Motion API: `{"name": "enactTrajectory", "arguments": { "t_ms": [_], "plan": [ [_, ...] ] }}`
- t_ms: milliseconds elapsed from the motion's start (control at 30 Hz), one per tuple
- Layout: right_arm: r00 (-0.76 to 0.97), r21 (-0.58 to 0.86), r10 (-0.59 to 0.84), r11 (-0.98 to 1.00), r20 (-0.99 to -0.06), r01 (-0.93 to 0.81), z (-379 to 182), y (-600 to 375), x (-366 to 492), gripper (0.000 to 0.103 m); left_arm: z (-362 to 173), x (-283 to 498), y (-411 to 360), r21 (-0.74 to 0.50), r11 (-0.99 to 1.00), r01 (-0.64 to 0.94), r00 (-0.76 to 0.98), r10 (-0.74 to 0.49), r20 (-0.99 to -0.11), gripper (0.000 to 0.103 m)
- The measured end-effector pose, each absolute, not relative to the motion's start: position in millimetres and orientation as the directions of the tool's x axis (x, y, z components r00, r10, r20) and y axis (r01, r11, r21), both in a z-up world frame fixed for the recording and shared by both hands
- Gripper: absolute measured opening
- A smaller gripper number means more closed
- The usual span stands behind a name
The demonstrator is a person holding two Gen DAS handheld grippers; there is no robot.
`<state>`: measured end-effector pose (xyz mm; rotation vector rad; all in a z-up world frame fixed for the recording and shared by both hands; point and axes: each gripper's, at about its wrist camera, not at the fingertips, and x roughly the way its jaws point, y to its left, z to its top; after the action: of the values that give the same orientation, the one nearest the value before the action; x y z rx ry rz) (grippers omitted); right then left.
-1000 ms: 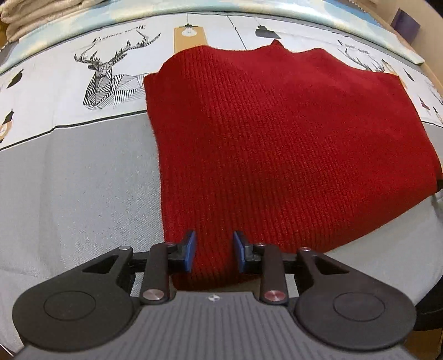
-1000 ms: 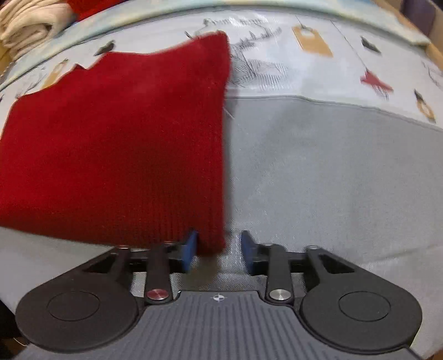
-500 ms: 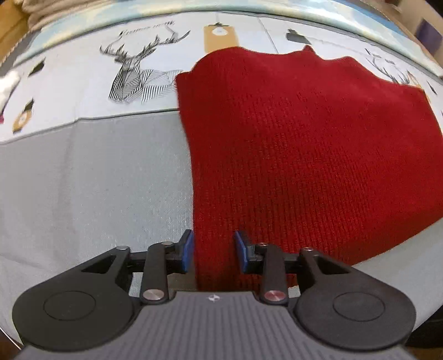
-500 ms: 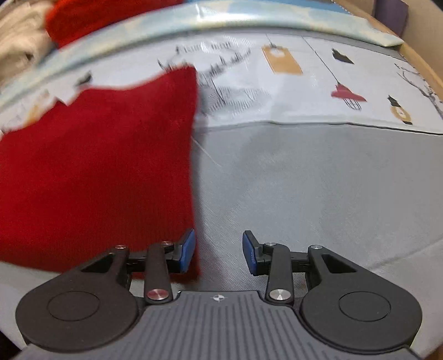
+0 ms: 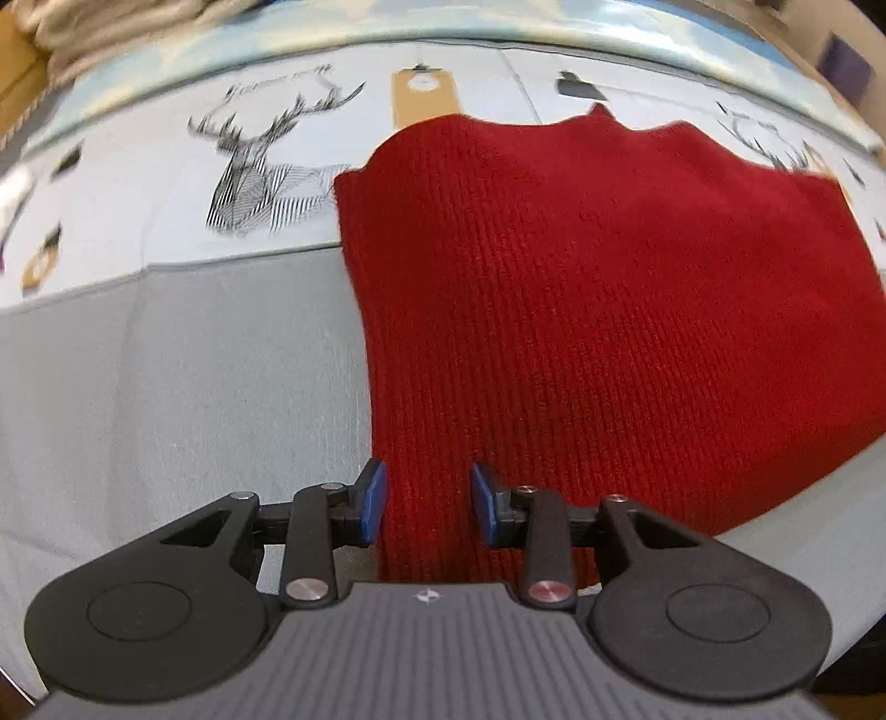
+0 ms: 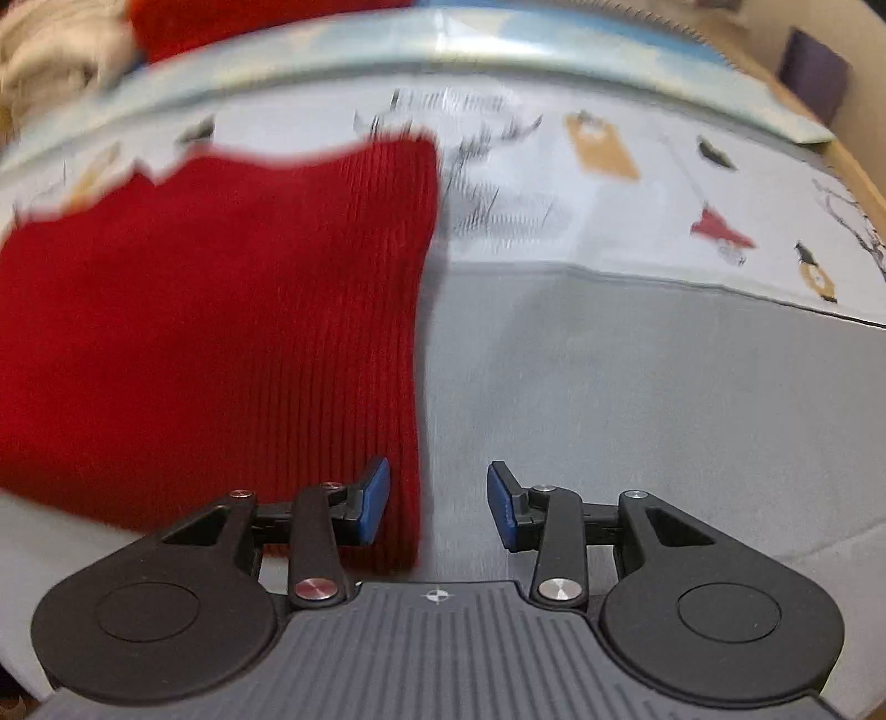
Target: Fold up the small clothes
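Note:
A red knitted garment (image 5: 581,304) lies folded flat on the grey sheet (image 5: 194,387). My left gripper (image 5: 429,498) points down over its near left corner. Its blue pads stand apart, with red knit and a slight crease in the gap; neither pad visibly presses. In the right wrist view the same garment (image 6: 221,332) fills the left half. My right gripper (image 6: 437,501) is over the near right corner and its jaws are opening. The garment's right edge lies in the gap beside the left pad (image 6: 374,501), while the right pad is over bare sheet.
Beyond the garment the cover carries a deer print (image 5: 249,171) and small printed figures. A pile of beige clothes (image 6: 50,61) and another red item (image 6: 221,22) lie at the far left edge. Bare grey sheet (image 6: 637,415) extends right of the garment.
The right jaws have widened and no longer pinch the garment's right corner. The left jaws stand slightly wider over the left corner. Both views have shifted a little over the cloth.

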<state>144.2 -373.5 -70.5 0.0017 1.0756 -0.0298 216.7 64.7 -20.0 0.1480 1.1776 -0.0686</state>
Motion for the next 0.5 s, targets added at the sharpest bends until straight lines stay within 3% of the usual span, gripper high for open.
{"name": "enactTrajectory", "arguments": {
  "t_ms": [233,333,400,500],
  "plan": [
    [0.526,0.056,0.019,0.997,-0.85,0.055,-62,-379,142,0.042,-1,216,68,-0.022,0.989,0.143,0.472,-0.088,-0.877,0.038],
    [0.466,0.012,-0.006,0.999,-0.885,0.036,-71,-374,142,0.045,-7,210,56,-0.036,0.977,0.212,0.426,-0.125,-0.896,0.049],
    [0.455,-0.003,-0.019,0.999,-0.89,0.037,-74,-373,143,0.05,-22,205,44,0.014,0.962,0.273,0.351,-0.086,-0.933,0.061],
    [0.472,0.021,-0.009,0.998,-0.882,0.06,-69,-376,141,0.05,-25,198,30,0.113,0.931,0.346,0.368,-0.024,-0.93,0.062]
  ]
}}
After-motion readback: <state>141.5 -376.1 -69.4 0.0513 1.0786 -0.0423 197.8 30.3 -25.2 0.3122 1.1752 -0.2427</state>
